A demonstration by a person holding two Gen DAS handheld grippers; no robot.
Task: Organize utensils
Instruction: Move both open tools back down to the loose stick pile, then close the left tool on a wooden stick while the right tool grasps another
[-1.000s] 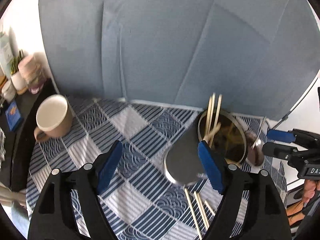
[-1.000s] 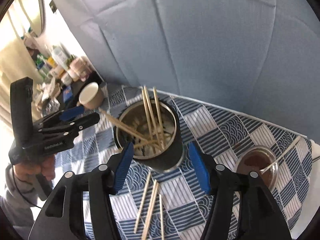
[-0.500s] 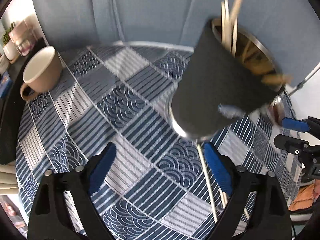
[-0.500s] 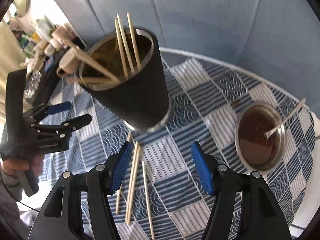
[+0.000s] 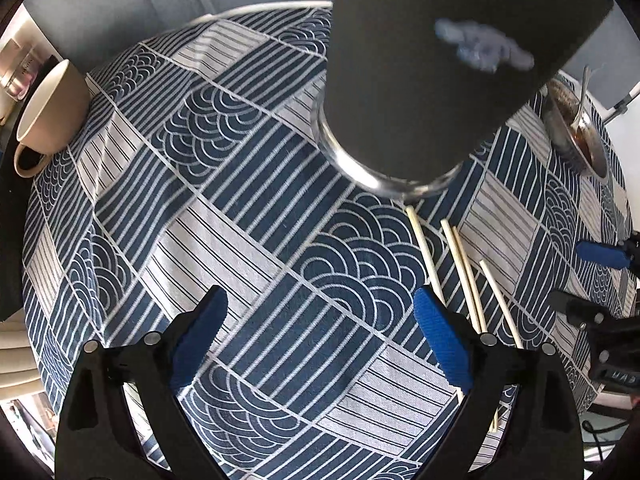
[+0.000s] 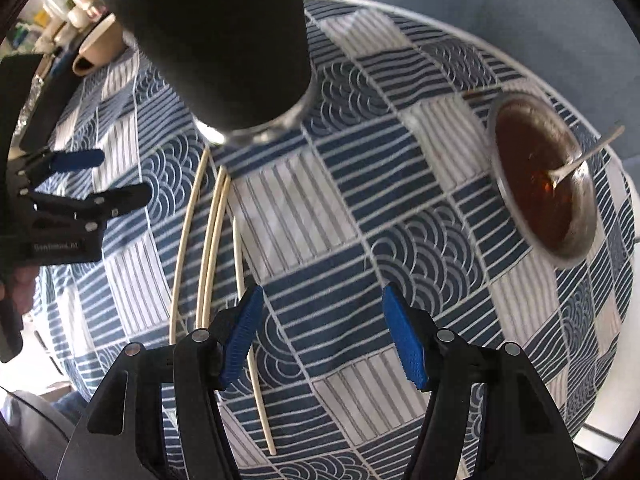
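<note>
A tall black holder cup (image 5: 424,80) with a steel base stands on the patterned tablecloth (image 5: 224,216); it also shows in the right wrist view (image 6: 232,48). Its top and contents are out of frame. Several loose wooden chopsticks (image 5: 464,272) lie on the cloth in front of it, also in the right wrist view (image 6: 212,240). My left gripper (image 5: 320,332) is open and empty, low over the cloth, left of the chopsticks. My right gripper (image 6: 320,332) is open and empty, with the nearest chopstick by its left finger.
A beige mug (image 5: 48,108) lies at the cloth's left edge. A steel bowl of brown sauce with a spoon (image 6: 544,176) sits at the right. Each gripper shows in the other's view: the right (image 5: 600,280) and the left (image 6: 76,184).
Both grippers have dropped down and closer to the tablecloth, so the holder cup now looms large above. Both stay open and empty.
</note>
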